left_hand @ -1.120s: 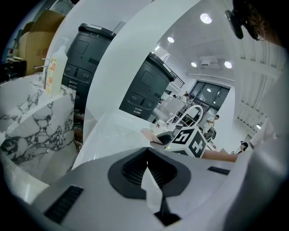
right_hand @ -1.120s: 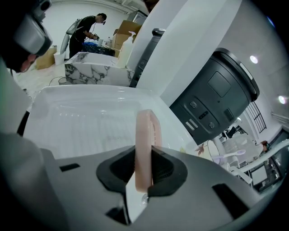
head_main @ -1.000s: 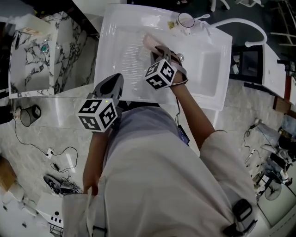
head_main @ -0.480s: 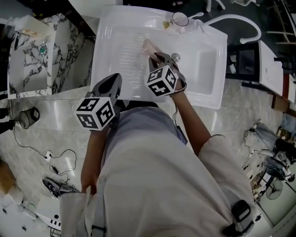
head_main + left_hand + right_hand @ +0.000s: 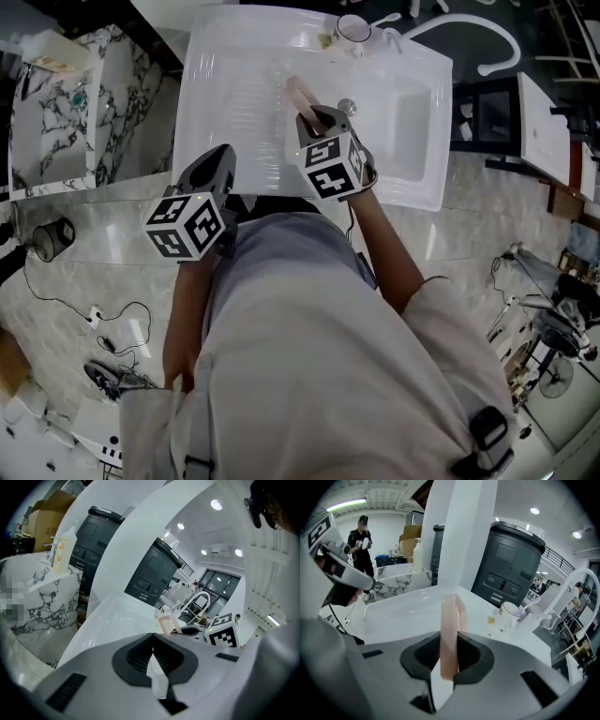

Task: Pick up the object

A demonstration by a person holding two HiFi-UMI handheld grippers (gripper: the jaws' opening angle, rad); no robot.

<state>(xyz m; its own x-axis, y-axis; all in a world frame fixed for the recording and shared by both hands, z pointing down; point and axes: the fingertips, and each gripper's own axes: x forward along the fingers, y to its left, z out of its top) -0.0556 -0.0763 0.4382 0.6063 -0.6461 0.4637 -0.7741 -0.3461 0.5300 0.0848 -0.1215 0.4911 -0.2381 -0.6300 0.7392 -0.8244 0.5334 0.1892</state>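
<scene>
At lower left the left claw [image 5: 152, 649] hangs closed and empty. Centre frame, the right claw [image 5: 446, 652] pinches the pink slotted tray [image 5: 451, 616] by one thin end, above the white sink [image 5: 225, 66]. So narrow a hold could let it swivel and drop.

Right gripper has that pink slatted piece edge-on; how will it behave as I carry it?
Probably stiff: the pink slatted piece stands straight above the right gripper, with no sag. Likely light, being thin and slotted. It looks pinched only near its lower end, on smooth faces, so it may pivot or slip if swung fast.
</scene>
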